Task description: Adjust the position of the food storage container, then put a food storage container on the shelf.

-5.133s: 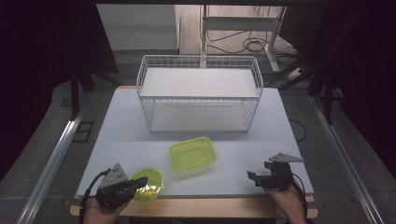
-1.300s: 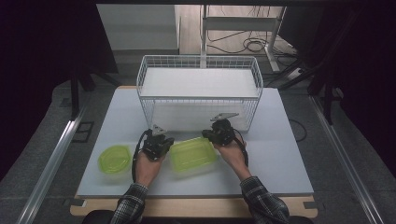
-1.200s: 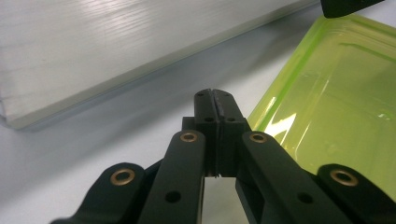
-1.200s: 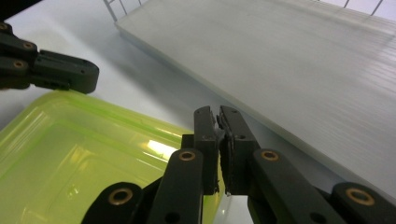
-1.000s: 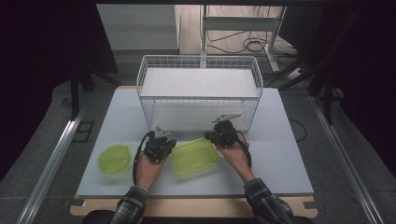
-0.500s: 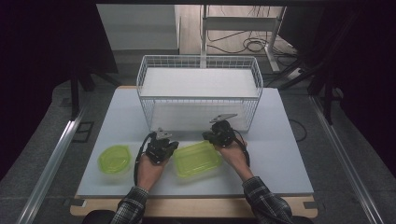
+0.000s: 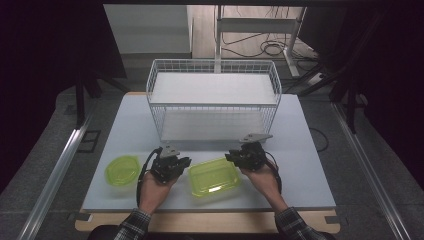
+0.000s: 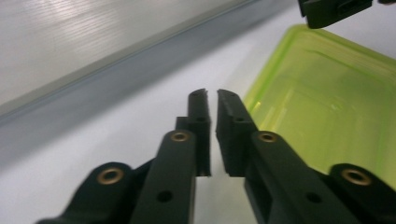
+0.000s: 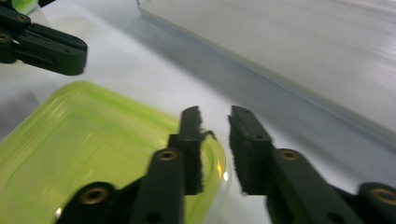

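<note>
Basket of white wire stands behind the grippers; a round green lid lies left. Green see-through box sits between the left gripper, nearly closed, and the slightly open right gripper.

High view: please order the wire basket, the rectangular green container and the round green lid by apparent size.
1. wire basket, largest.
2. rectangular green container.
3. round green lid, smallest.
</note>
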`<action>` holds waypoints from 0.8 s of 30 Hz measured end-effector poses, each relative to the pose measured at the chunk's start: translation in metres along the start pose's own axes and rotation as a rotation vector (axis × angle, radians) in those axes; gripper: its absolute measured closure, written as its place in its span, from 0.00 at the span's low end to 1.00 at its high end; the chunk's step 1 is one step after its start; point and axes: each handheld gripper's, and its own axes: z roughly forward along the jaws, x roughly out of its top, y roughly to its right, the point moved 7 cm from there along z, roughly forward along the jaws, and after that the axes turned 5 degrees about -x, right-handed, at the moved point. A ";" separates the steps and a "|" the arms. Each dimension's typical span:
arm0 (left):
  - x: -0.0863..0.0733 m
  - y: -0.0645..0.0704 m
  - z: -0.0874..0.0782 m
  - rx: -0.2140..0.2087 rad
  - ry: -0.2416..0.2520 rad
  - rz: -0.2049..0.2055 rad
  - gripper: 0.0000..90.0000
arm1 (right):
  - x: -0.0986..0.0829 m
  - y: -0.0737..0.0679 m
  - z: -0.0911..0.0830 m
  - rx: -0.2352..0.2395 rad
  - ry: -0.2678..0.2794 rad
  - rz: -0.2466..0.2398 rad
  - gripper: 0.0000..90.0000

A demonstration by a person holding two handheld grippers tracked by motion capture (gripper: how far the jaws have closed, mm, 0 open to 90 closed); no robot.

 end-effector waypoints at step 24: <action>-0.060 0.024 -0.031 0.062 -0.016 0.063 0.01 | -0.038 0.001 -0.016 0.100 -0.079 0.168 0.16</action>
